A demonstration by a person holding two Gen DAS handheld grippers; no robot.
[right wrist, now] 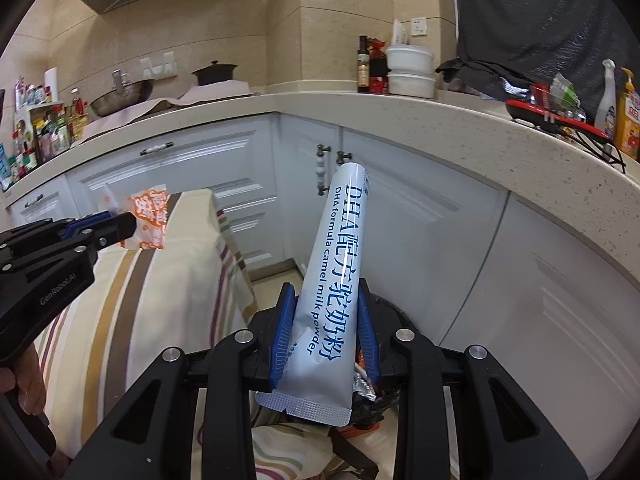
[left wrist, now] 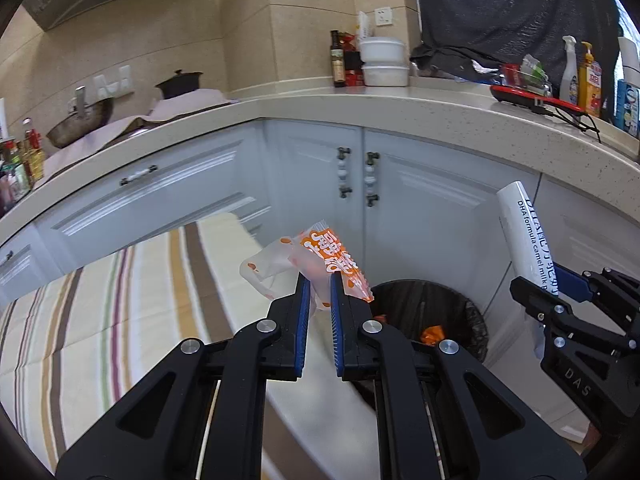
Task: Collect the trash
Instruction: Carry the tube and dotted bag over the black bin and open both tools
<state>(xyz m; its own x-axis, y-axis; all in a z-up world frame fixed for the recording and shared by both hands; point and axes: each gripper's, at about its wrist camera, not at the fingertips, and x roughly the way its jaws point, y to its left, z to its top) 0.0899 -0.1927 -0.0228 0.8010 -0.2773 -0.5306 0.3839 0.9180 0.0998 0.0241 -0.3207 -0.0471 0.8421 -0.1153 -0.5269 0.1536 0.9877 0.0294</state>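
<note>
Black two-finger grippers carrying trash toward the bin.
Left gripper (left wrist: 320, 284) pinches a crumpled orange-and-clear plastic wrapper (left wrist: 316, 260); right gripper (right wrist: 326, 304) clamps a long white milk-powder sachet (right wrist: 334, 264). Below, the black-lined round waste bin (left wrist: 476, 320) already holds orange scraps; both pieces remain undropped.

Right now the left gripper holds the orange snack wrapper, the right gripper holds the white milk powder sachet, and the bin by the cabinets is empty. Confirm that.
Not quite. The bin is not empty: the left wrist view shows orange trash already inside its dark liner. The rest stands: the left gripper pinches the orange snack wrapper, and the right gripper holds the white milk powder sachet.
</note>
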